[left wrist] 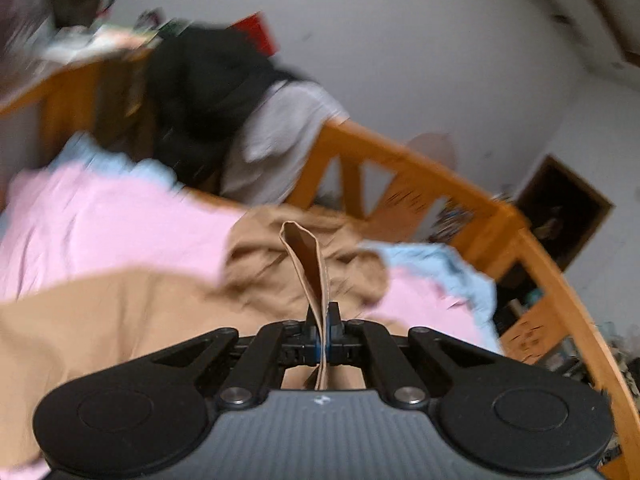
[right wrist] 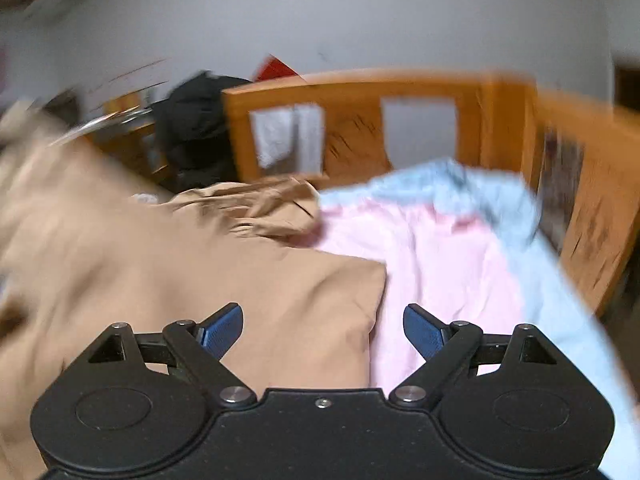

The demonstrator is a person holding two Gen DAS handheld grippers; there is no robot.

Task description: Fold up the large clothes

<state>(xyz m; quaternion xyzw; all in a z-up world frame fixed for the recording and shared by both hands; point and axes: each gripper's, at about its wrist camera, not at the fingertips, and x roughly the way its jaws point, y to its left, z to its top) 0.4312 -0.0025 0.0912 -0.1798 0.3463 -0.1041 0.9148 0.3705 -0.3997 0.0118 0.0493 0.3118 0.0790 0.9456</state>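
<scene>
A large tan garment lies spread over a pink sheet on a bed. My left gripper is shut on a fold of the tan garment, and a loop of the cloth stands up out of the jaws. In the right wrist view the tan garment covers the left half, with one corner lying on the pink sheet. My right gripper is open and empty, just above that corner. Both views are blurred by motion.
A light blue cloth lies at the far side of the bed. An orange wooden bed frame runs behind it. Black and grey clothes hang over the frame. A cluttered wooden desk stands at the left, below a white wall.
</scene>
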